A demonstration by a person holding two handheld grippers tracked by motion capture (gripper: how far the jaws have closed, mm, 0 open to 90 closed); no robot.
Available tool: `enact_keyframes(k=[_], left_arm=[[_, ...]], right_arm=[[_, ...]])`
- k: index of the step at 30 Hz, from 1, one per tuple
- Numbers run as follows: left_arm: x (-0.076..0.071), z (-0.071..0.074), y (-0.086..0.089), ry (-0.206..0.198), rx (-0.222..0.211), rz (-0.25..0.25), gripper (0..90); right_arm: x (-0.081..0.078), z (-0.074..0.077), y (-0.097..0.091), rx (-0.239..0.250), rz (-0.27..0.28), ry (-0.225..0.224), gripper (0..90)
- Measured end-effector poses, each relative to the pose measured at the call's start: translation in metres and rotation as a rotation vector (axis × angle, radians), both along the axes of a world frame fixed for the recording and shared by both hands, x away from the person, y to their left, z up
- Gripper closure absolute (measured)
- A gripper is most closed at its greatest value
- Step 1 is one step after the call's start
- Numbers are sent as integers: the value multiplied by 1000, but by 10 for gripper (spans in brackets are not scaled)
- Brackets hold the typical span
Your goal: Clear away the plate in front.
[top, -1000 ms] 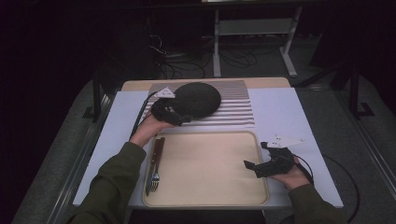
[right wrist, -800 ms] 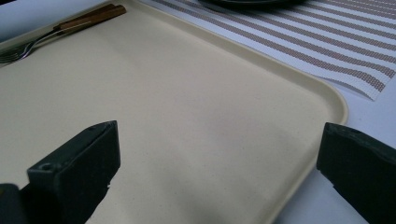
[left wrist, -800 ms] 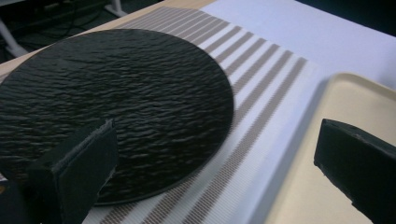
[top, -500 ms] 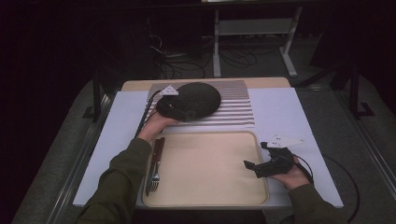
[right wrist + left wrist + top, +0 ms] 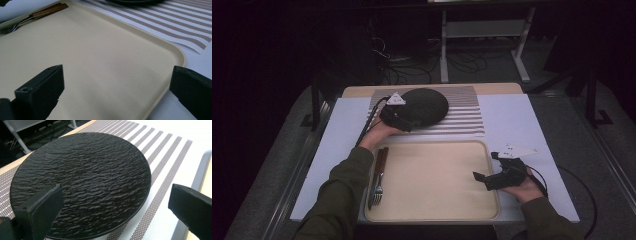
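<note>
In the high view, a black plate (image 5: 422, 106) lies on a striped placemat (image 5: 462, 112) at the far side of the table, beyond a cream tray (image 5: 432, 182). The left gripper (image 5: 398, 116) sits at the plate's near-left rim, so the left hand is by far the nearer; the right gripper (image 5: 492, 176) hovers at the tray's right edge, well apart from the plate. A wooden-handled fork (image 5: 377, 176) lies along the tray's left side, its long axis running near to far, tines toward the person. How wide either gripper stands is hard to read from here.

The left gripper view settles that: its jaws stand wide, the textured black plate (image 5: 80, 182) directly ahead and between them, the left jaw over the plate's near rim, the right jaw out over the placemat (image 5: 162, 170). Whether any jaw touches the plate I cannot tell. Nothing is held.

The right gripper view shows its jaws wide and empty over the bare tray (image 5: 100, 62), the fork (image 5: 32, 17) at the far corner and the placemat (image 5: 175, 22) beyond the rim.
</note>
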State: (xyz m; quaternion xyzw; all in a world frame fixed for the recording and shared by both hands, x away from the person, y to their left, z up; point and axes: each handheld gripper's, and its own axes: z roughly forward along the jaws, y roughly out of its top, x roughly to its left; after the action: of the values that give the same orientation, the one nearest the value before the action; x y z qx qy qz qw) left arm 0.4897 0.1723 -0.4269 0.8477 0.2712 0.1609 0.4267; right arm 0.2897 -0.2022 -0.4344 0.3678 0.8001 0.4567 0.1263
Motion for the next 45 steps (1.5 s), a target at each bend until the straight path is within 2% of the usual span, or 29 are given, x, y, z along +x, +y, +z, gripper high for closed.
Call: enact_keyframes(k=[5,20,27,35,39,45], left_arm=[[-3,-3,-3,-49,74,-19,0],[-10,-5,-11,-171,247,-71,0],[-15,-5,-17,-260,359,-109,0],[-20,-7,-20,-334,434,-141,2],[-23,-8,-22,-384,473,-163,41],[-28,-11,-28,-458,559,-205,107]], right_arm=[[0,0,0,1,-1,0,0],[0,0,-1,2,-3,-2,0],[0,0,-1,2,-4,-3,0],[0,0,-1,2,-3,-4,0],[0,0,-1,2,-2,-3,0],[0,0,-1,2,-2,-2,0]])
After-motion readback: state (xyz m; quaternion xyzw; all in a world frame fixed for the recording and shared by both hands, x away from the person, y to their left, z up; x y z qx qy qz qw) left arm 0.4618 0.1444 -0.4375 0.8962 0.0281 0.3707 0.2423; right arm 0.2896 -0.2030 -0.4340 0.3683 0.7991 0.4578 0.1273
